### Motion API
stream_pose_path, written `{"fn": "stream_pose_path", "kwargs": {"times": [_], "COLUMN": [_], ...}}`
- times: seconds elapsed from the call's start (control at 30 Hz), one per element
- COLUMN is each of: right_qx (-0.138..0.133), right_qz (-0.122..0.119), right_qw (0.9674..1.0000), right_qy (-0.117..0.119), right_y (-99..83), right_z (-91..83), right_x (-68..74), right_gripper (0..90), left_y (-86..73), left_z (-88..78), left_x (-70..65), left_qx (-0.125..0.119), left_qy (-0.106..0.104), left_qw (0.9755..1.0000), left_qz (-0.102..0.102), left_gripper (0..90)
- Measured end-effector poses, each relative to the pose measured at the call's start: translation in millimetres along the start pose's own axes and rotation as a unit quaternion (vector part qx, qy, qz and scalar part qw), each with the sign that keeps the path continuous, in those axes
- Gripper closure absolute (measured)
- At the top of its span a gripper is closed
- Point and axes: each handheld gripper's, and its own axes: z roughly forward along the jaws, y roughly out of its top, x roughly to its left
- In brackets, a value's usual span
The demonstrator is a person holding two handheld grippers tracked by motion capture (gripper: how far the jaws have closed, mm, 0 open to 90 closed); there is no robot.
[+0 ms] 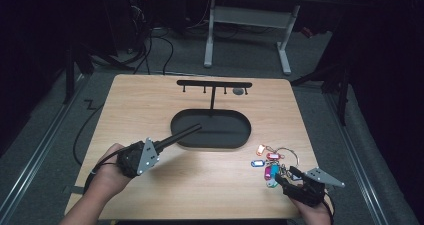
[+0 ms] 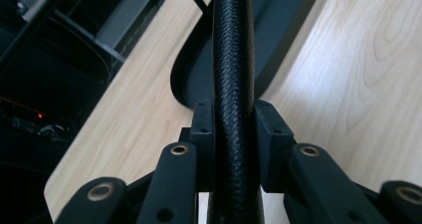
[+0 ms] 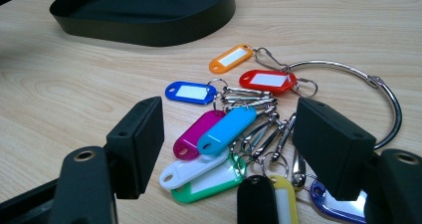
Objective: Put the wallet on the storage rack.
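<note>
Beside the black oval tray point(image 1: 220, 141), our left gripper point(image 1: 165, 141) clamps a black braided rod point(image 2: 233, 84); our right gripper point(image 3: 229, 149) hangs jaws apart over coloured plastic key tags on a metal ring point(image 3: 234, 119). We judge a loose bite could drop tags, snagging the ring.

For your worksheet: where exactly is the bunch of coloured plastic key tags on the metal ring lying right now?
In the high view, the bunch of coloured plastic key tags lies on the wooden table's right side, between the black oval tray and the open right gripper.

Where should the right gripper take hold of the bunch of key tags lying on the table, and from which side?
Probably the big metal ring, at its bare arc on the far side from the key tags, coming from above. The arc lies flat and clear of the clips, thin enough for the right gripper, whose jaws stand open.
</note>
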Motion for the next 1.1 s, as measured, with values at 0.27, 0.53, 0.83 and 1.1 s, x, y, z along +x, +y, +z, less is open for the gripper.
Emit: {"fn": "stream_pose_path", "kwargs": {"times": [0.27, 0.53, 0.83, 1.1], "right_qx": [-0.001, 0.001, 0.001, 0.0], "right_qz": [0.0, 0.001, 0.003, 0.003], "right_qw": [1.0, 1.0, 1.0, 1.0], "right_qy": [0.0, 0.001, 0.001, 0.001], "right_y": [-0.3, -0.7, -1.0, -1.5], "right_z": [-0.6, 0.5, -0.3, -0.7], "right_x": [-1.0, -1.4, -2.3, -3.7], "right_gripper": [28.8, 28.8, 28.8, 28.8], "left_y": [12.2, 18.6, 31.7, 43.7], "left_z": [14.3, 32.9, 56.9, 72.6], "left_x": [-2.3, -2.0, 8.3, 10.0], "left_qx": [-0.013, -0.012, -0.007, -0.014], "left_qy": [0.004, 0.002, -0.006, -0.006], "left_qw": [0.9995, 0.9988, 0.9976, 0.9963], "left_qz": [0.027, 0.048, 0.069, 0.085], "left_gripper": [74.0, 74.0, 74.0, 74.0]}}
